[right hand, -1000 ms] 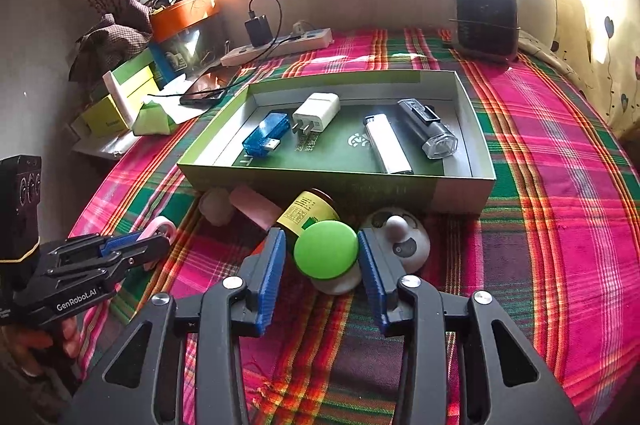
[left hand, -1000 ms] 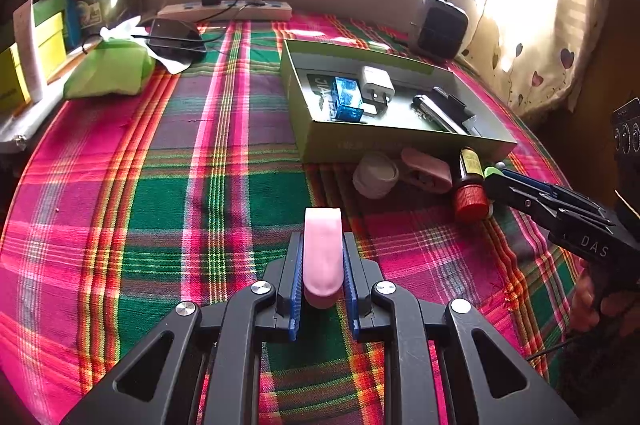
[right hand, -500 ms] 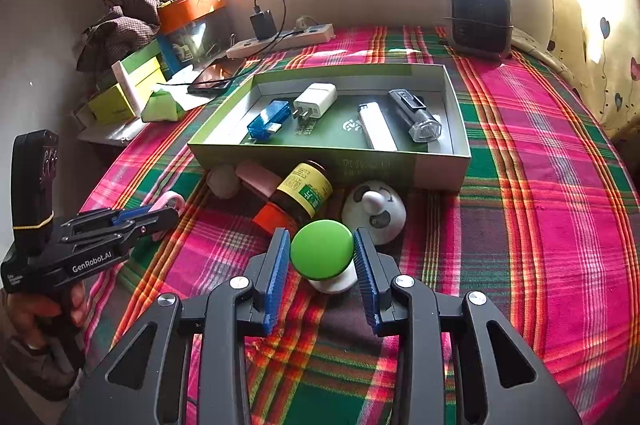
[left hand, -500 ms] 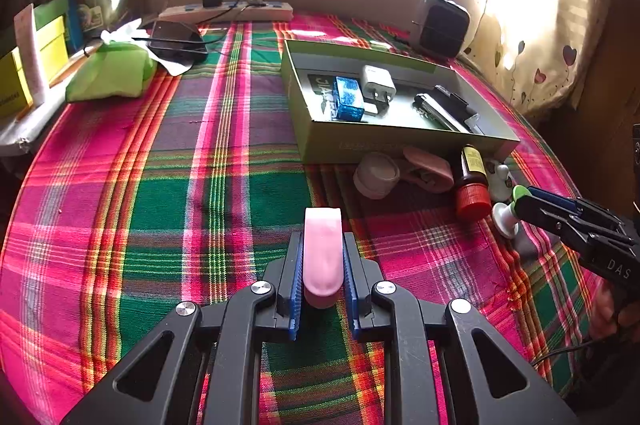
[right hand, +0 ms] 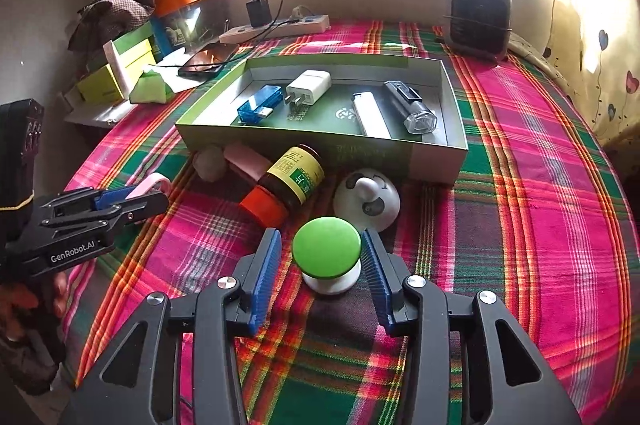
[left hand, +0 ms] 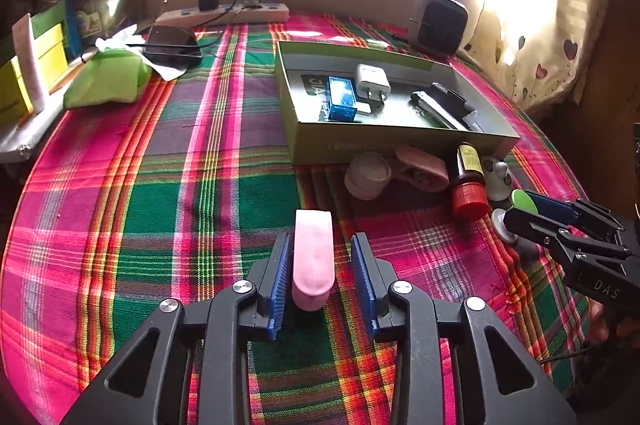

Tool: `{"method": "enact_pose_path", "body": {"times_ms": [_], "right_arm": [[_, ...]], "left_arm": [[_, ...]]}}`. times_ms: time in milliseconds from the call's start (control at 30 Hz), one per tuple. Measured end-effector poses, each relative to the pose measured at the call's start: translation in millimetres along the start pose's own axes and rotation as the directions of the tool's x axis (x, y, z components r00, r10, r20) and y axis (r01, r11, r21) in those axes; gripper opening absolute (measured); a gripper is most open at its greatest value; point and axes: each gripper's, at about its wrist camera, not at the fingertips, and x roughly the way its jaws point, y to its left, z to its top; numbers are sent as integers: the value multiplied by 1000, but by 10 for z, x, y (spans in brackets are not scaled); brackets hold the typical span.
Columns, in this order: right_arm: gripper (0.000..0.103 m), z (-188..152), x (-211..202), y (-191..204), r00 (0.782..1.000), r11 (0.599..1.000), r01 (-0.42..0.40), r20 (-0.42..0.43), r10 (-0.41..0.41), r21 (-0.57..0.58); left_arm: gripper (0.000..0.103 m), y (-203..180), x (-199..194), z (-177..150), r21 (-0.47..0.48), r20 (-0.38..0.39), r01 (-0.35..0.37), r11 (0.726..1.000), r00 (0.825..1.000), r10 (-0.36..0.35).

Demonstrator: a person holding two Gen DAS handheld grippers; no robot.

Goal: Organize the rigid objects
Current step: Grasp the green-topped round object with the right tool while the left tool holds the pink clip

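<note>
Both grippers have just spread apart: the left gripper [left hand: 322,279] now brackets the pink piece [left hand: 313,259] at lower centre with gaps either side, released. The right gripper [right hand: 320,267] likewise stands open around the green-topped knob [right hand: 326,249], so neither has reached the green box [right hand: 440,161] above.

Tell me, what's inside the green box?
Inside the green box lie a blue USB gadget, a white plug charger, a white lighter and a dark flashlight. The front wall hides the strip of floor nearest us.
</note>
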Motion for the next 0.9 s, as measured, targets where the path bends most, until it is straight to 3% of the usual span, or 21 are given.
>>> {"method": "enact_pose_path", "body": {"times_ms": [233, 333, 567, 900], "right_arm": [[43, -17, 46, -4, 1000, 1000, 23, -9, -23, -7], [35, -22, 32, -8, 1000, 1000, 16, -3, -16, -4], [35, -19, -2, -7, 1000, 1000, 13, 15, -13, 5], [35, -23, -28, -17, 1000, 1000, 2, 27, -2, 11]], "left_arm": [[30, -23, 14, 18, 1, 1, -19, 1000, 1000, 19], [29, -22, 14, 19, 2, 1, -21, 1000, 1000, 21], [18, 22, 7, 18, -18, 2, -41, 999, 999, 41], [17, 19, 4, 21, -17, 1, -45, 999, 999, 45]]}}
